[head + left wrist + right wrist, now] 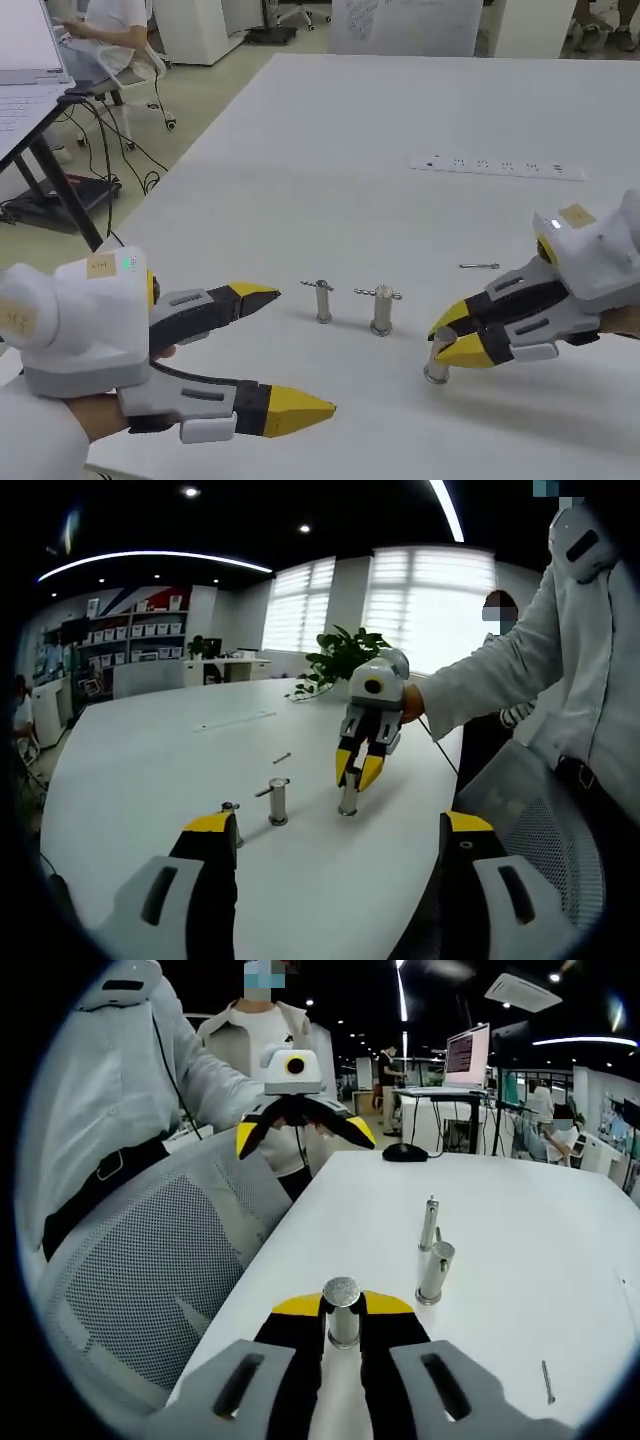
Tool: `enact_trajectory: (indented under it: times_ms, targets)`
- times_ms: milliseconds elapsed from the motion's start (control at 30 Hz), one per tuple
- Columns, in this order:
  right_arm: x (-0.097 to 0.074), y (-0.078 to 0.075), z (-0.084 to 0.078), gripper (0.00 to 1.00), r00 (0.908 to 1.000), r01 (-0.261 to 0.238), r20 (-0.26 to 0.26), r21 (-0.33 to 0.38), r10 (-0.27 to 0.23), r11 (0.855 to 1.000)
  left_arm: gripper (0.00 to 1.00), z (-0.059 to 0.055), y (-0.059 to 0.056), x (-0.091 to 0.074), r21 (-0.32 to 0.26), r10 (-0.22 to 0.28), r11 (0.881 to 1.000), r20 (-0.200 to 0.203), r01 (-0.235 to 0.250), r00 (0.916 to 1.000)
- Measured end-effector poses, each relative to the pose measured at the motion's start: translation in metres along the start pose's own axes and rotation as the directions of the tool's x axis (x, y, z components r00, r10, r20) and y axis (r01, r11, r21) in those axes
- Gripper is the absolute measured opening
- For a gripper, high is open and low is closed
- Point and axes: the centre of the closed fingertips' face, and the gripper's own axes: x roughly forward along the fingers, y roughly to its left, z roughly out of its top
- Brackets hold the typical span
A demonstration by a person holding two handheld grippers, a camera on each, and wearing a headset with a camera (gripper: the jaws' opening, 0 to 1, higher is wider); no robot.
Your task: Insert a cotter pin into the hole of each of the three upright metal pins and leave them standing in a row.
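Seemingly the right gripper (442, 341) clamps one metal pin (436, 371).

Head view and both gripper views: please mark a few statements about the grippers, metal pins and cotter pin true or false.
1. The right gripper is shut on a metal pin. True.
2. The left gripper holds a cotter pin. False: its jaws stand open, with nothing between them.
3. A loose cotter pin lies on the table. True.
4. The other two metal pins lie on their sides. False: both stand upright.
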Motion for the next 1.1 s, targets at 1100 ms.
enact_trajectory:
  times_ms: [1100]
  targets:
    - [0.027,0.009,-0.013,0.13,0.9966,-0.070,-0.049,-0.088,0.066,0.994,0.82,-0.004,0.000,0.001,-0.008,0.000,1.000,-0.005,0.000,1.0000]
